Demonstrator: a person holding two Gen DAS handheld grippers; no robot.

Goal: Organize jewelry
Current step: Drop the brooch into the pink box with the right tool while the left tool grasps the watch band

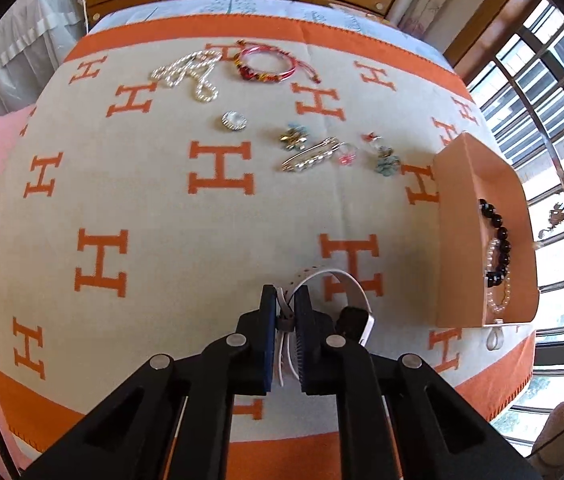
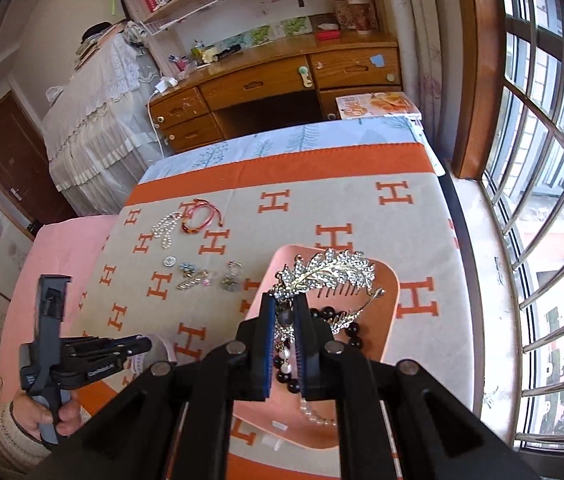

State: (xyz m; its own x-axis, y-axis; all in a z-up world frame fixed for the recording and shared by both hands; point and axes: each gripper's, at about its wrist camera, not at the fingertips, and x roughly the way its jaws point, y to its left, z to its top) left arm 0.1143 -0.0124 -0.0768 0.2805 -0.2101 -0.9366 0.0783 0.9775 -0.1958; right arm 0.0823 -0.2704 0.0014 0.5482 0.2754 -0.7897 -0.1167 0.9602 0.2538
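Note:
My left gripper (image 1: 285, 300) is shut on the white strap of a watch (image 1: 351, 292), just above the orange-and-beige H-pattern blanket (image 1: 142, 200). An open orange box (image 1: 469, 200) at the right holds a black bead bracelet (image 1: 499, 240) and a clear bead bracelet (image 1: 497, 292). My right gripper (image 2: 285, 304) is shut on a rhinestone leaf hair comb (image 2: 333, 270), held over the box (image 2: 385, 280) with the black beads (image 2: 345, 328) below. The left gripper (image 2: 82, 360) shows at lower left in the right wrist view.
On the blanket farther back lie a pearl necklace (image 1: 190, 72), a red-pink bracelet (image 1: 266, 65), a round brooch (image 1: 234, 121), a pearl pin (image 1: 309, 156) and small flower pieces (image 1: 381, 156). A wooden desk (image 2: 274, 84) stands behind; barred windows (image 2: 541, 160) on the right.

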